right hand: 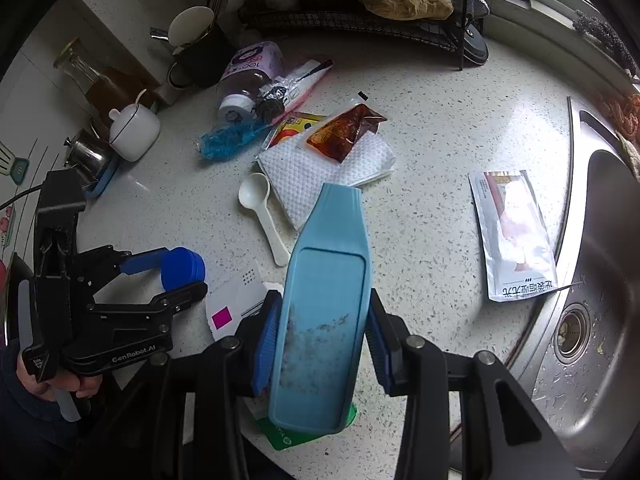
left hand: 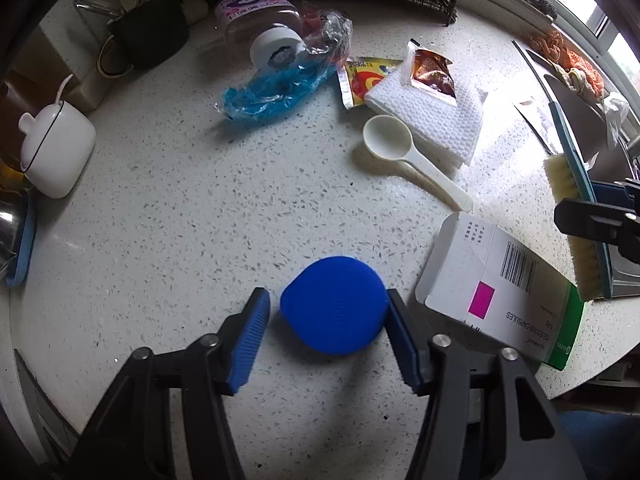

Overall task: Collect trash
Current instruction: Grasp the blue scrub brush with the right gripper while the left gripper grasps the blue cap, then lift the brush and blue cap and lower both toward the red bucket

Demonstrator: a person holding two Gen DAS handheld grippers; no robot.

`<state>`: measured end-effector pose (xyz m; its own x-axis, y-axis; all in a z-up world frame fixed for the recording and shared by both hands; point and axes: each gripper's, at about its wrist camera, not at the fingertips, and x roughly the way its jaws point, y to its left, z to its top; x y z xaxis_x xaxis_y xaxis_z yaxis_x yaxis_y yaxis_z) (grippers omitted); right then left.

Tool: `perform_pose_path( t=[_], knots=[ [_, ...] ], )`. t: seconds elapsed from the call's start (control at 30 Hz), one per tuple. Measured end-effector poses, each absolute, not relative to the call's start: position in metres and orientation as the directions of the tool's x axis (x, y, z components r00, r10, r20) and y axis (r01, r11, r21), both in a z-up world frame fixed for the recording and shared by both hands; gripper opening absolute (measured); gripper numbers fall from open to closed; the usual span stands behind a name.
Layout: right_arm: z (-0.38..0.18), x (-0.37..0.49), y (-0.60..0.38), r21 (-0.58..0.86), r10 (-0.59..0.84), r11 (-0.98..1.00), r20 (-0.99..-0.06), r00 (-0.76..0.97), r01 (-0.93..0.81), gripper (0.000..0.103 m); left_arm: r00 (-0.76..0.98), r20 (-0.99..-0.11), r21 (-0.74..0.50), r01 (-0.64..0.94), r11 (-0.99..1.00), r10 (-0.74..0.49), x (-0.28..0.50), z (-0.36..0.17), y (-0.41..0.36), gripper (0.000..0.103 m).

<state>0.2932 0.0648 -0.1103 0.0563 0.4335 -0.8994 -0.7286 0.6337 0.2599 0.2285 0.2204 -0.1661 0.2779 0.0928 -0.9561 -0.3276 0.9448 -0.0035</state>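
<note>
Trash: cap (left hand: 334,306), box (left hand: 500,292), sachets, tissue (left hand: 428,120) scattered on bench (left hand: 180,220)
Left tool (left hand: 326,336): open around cap
Right tool (right hand: 320,344): clamps brush (right hand: 320,320)
Progress: nothing gathered yet, apparently

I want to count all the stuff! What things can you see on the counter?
cap: 1, blue, between left claw fingers
brush: 1, light blue, held by right claw
medicine box: 1, white and green, right of cap
spoon: 1, white, mid-counter
paper towel: 1, white, under sauce packet
sauce packet: 1, brown
silver pouch: 1, beside sink
sink: 1, steel, right
left claw: open
right claw: shut
</note>
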Motion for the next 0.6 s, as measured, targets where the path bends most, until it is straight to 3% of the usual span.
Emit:
perform_pose_path(
  t=[0.27, 0.6],
  knots=[
    [-0.103, 0.292, 0.060, 0.243, 0.433, 0.634, -0.898, 0.076, -0.734, 0.038, 0.283, -0.951, 0.016, -0.357, 0.934, 0.124, 0.220, -0.153, 0.214, 0.046],
    [-0.082, 0.297, 0.032, 0.217, 0.440, 0.679, -0.885, 0.151, -0.702, 0.038, 0.392, -0.905, 0.034, -0.321, 0.947, 0.165, 0.233, -0.083, 0.189, 0.046]
  ],
)
